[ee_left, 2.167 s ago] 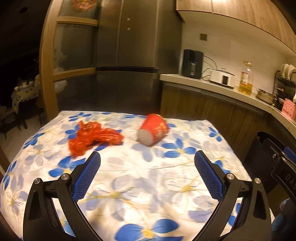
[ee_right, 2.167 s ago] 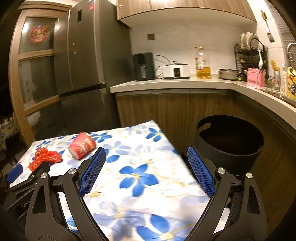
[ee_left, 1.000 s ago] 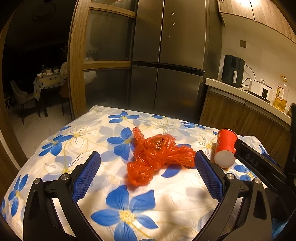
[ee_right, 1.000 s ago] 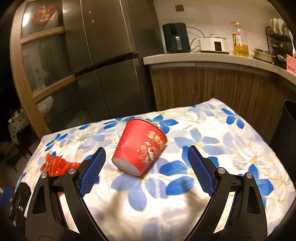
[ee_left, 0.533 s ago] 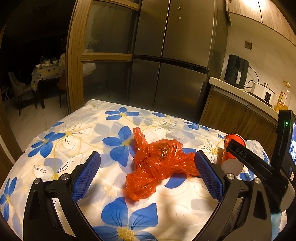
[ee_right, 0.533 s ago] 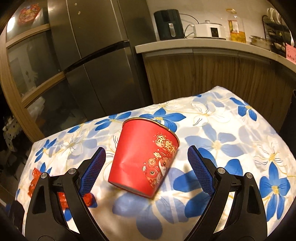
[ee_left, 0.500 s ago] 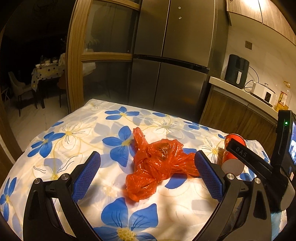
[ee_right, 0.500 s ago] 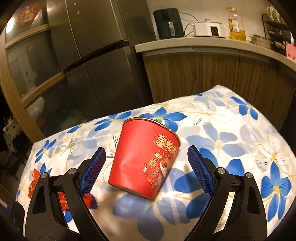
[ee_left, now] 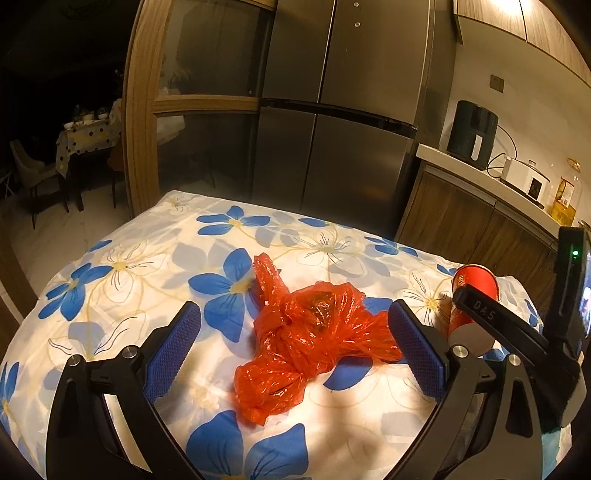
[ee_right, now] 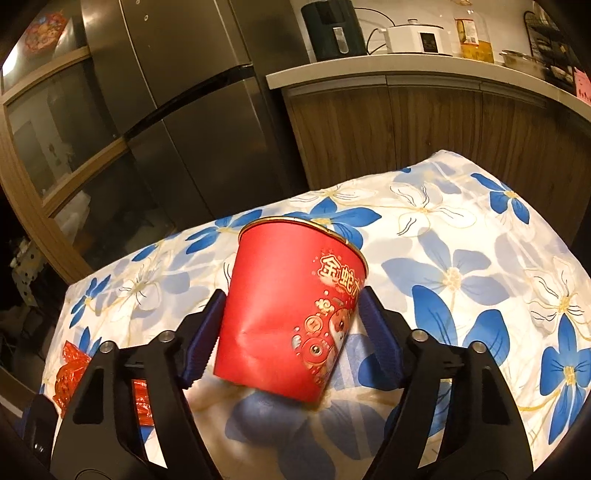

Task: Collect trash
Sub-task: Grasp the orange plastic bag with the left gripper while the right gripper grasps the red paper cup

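A crumpled red plastic bag (ee_left: 310, 332) lies on the flowered tablecloth (ee_left: 147, 266). My left gripper (ee_left: 295, 347) is open, its blue pads either side of the bag, not touching it. A red paper cup (ee_right: 291, 314) with gold print lies tilted on the cloth. My right gripper (ee_right: 291, 332) has closed in on the cup, both pads against its sides. The cup also shows in the left wrist view (ee_left: 472, 295), with the right gripper's arm across it. A bit of the bag shows in the right wrist view (ee_right: 70, 373).
A steel fridge (ee_left: 343, 110) and a wooden door frame (ee_left: 138, 110) stand behind the table. A counter (ee_right: 406, 70) with a dark appliance (ee_right: 328, 29), a white cooker (ee_right: 417, 37) and an oil bottle (ee_right: 472, 33) runs along the back right.
My right gripper has moved onto the cup and its jaws have closed against the cup's sides. My left gripper has edged closer to the red bag and stays open.
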Available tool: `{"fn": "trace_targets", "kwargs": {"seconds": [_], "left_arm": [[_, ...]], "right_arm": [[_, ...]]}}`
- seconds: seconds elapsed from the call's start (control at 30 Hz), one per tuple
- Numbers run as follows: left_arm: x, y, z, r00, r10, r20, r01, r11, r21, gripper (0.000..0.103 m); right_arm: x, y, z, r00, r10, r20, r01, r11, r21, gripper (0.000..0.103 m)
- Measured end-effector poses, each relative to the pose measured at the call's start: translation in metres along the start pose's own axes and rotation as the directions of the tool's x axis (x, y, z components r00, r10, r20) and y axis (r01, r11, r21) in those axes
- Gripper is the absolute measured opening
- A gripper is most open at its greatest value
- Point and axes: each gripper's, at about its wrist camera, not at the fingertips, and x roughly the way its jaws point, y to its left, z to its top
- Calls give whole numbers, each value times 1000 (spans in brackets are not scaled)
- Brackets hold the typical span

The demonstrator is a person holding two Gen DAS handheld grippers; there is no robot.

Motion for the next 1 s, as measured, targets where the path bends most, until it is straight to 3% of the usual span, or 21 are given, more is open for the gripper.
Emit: {"fn": "trace_targets", "kwargs": {"seconds": [0.33,0.6,0.67,1.0], "left_arm": [[19,-6,0,998,-19,-58,20,1000,9,95],[31,-14,-5,993,-32,-114,37,998,42,69],[33,-15,-5,992,-37,-122,42,998,45,58],[29,-13,-9,988,-90,-126,95,995,30,36]], "right_arm": [[-31,-13,-6,998,29,57,-28,1000,-9,68],[-62,-24,-14,994,61,95,-59,998,-23,68],[-68,-25,-16,993,66,102,-63,998,-29,68],[-93,-32,-25,989,91,117,-85,995,-55,68]]}}
